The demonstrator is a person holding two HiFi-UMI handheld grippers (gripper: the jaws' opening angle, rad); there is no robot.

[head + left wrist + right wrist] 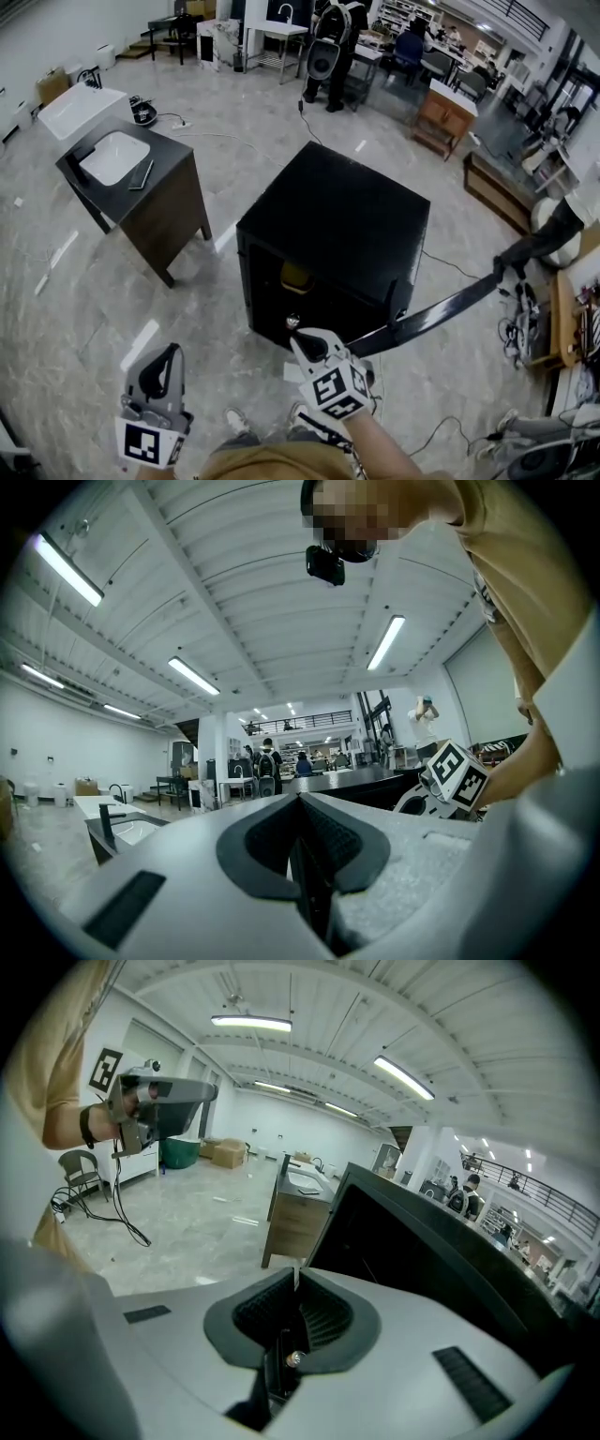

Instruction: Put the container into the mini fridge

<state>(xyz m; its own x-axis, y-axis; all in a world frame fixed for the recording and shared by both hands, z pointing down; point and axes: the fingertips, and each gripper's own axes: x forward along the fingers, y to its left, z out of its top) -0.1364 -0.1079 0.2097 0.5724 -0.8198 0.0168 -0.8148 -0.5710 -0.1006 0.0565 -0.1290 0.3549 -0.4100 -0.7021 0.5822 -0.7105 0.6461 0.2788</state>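
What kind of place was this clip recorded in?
Probably a large open lab or workshop hall: a black box-shaped mini fridge and a dark wooden vanity with a white basin stand loose on a polished stone-look floor, with people at cluttered workbenches behind.

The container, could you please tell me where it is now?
In the head view, the yellow container sits inside the open black mini fridge at centre, just beyond the tip of the right gripper.

Right gripper (295, 1274), 2 jaws together (pads meeting), black mini fridge (412, 1251) close ahead
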